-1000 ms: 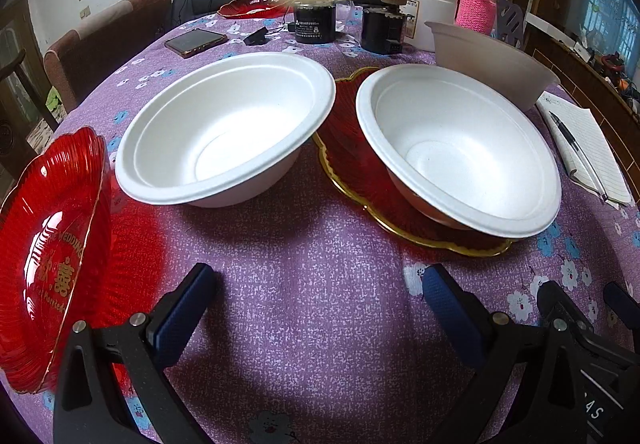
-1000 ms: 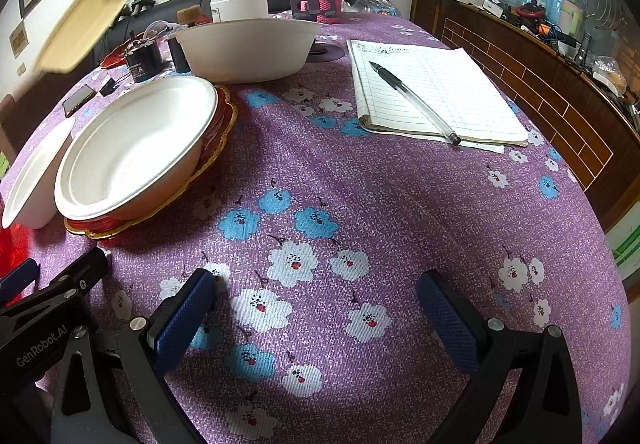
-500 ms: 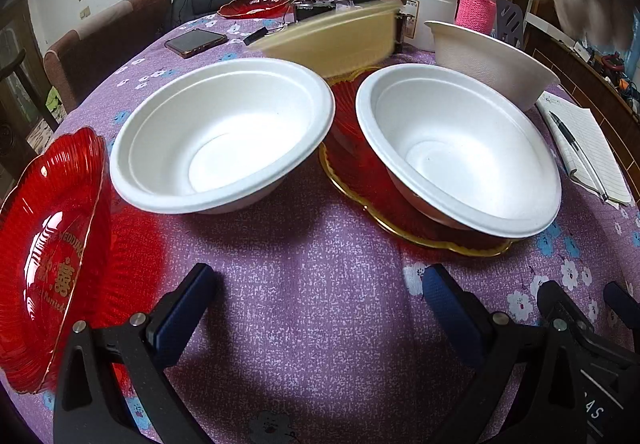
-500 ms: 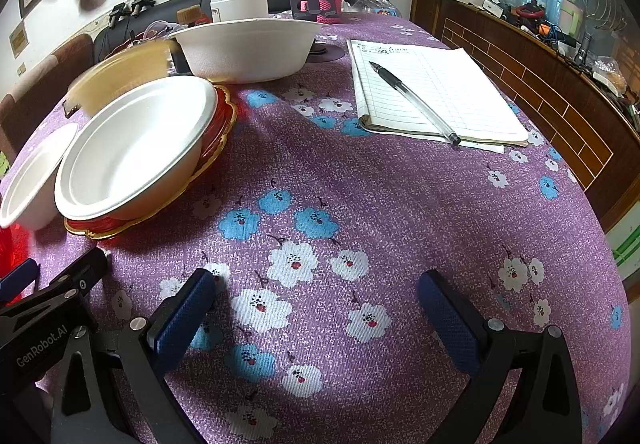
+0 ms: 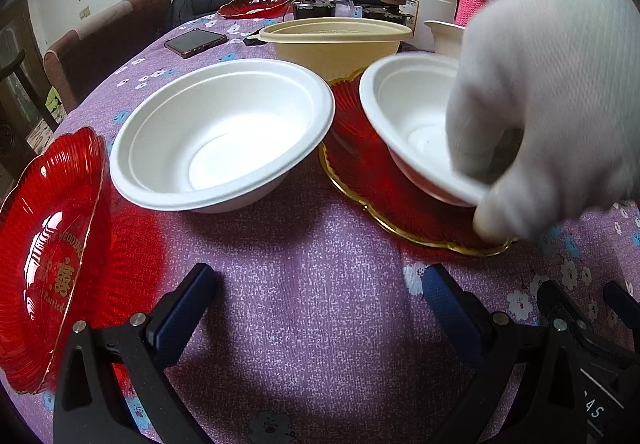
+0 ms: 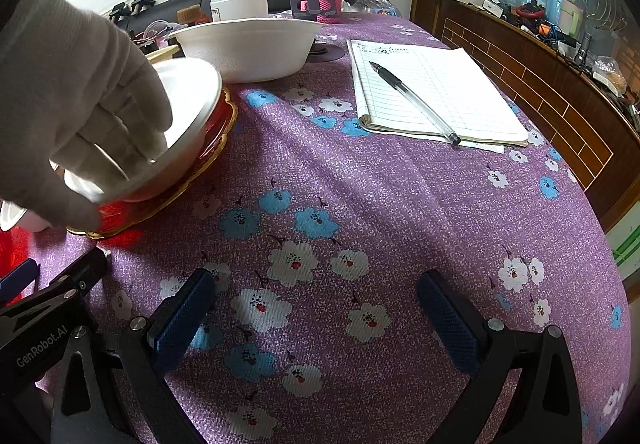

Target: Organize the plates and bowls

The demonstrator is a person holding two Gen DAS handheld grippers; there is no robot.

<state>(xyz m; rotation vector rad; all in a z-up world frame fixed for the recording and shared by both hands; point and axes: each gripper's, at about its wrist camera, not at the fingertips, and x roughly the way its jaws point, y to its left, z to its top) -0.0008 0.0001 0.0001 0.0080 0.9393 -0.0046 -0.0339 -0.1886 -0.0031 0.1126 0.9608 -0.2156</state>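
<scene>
White bowl (image 5: pixel 408 123) sitting on the gold-rimmed red plate (image 5: pixel 360 163), right of centre on the desk (image 5: pixel 320 284). Probably light, thin-walled and a little flexible, likely to tip or skate if nudged; best taken at the rolled rim, pinched across the lip, not squeezed hard. Gloved hand (image 5: pixel 552 95) pinching that near rim now, fingers inside, thumb under the lip. Second white bowl (image 5: pixel 220 135) just beside on the cloth, third white bowl (image 6: pixel 248 43) behind, red dish (image 5: pixel 48 256) at the left edge.

Compared with half a second ago: tan bowl (image 5: pixel 336 43) no longer tilted in mid-air but set down upright behind the plate; hand now down on the bowl.

Left tongs (image 5: pixel 320 308) and right tongs (image 6: pixel 316 312) both spread wide, grasping nothing, low over the cloth.
</scene>
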